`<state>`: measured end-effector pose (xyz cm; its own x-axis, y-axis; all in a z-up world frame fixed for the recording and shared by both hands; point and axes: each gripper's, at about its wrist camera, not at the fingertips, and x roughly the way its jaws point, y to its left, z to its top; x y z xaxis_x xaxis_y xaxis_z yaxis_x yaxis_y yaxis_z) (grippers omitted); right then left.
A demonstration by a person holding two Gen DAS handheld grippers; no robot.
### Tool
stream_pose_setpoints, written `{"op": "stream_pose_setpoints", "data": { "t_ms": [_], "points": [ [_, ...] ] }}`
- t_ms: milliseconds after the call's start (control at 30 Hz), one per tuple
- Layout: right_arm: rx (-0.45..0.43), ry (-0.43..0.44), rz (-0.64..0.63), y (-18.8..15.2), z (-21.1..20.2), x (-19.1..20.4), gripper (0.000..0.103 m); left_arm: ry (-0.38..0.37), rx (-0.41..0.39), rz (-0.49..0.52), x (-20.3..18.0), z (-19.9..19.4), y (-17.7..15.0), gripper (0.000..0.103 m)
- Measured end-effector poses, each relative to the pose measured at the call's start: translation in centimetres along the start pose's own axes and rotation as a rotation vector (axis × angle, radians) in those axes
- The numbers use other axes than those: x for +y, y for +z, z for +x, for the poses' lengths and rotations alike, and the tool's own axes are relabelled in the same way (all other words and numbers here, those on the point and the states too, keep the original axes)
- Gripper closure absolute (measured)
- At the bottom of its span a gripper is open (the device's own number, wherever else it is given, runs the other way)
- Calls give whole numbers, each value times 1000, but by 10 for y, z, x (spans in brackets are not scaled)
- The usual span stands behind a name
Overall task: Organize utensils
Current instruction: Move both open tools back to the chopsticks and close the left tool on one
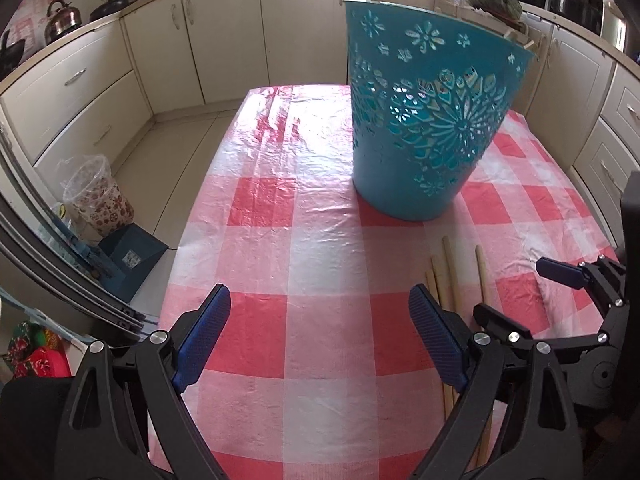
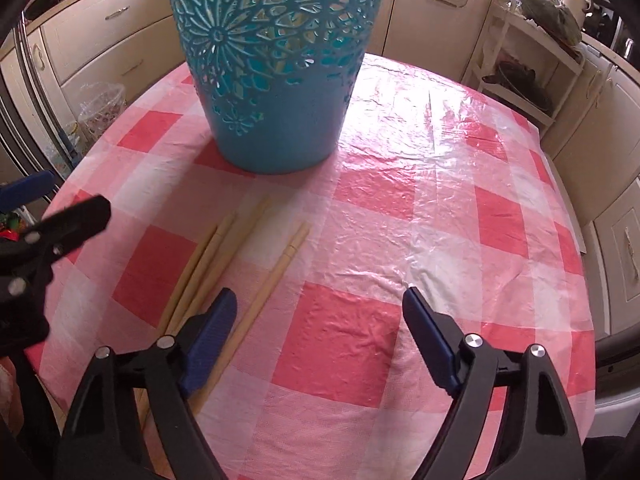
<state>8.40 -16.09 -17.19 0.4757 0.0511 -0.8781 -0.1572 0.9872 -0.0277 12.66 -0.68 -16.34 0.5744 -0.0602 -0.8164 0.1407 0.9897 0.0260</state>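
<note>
A tall teal cut-out basket point(image 1: 424, 120) stands upright on the red-and-white checked table point(image 1: 280, 240); it also shows in the right wrist view point(image 2: 276, 68). Several long wooden sticks point(image 2: 224, 264) lie on the cloth in front of it, and show in the left wrist view point(image 1: 450, 272) too. My left gripper point(image 1: 320, 332) is open and empty, left of the sticks. My right gripper point(image 2: 320, 332) is open and empty, its left finger point(image 2: 208, 340) over the sticks' near part. Each gripper shows at the edge of the other's view.
Cream kitchen cabinets point(image 1: 224, 36) ring the room. A lined bin point(image 1: 98, 196) and a blue box point(image 1: 132, 256) stand on the floor left of the table. A white shelf rack point(image 2: 528, 64) stands at the right. A kettle point(image 1: 62, 20) sits on the counter.
</note>
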Motion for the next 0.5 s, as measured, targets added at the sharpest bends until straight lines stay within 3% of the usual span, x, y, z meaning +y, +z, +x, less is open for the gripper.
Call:
{"op": "stream_pose_setpoints", "data": {
  "t_ms": [200,233,333,500],
  "points": [
    [55,52,-111,9,0,-7,50,4,39,75,-21,11,-8,16],
    [65,73,-106,10,1,-12,57,5,43,78,-22,12,-8,16],
    [68,134,-37,8,1,-30,67,4,56,73,-24,17,-9,16],
    [53,170,8,3,-1,-37,68,-17,69,61,-26,24,-6,16]
  ]
}}
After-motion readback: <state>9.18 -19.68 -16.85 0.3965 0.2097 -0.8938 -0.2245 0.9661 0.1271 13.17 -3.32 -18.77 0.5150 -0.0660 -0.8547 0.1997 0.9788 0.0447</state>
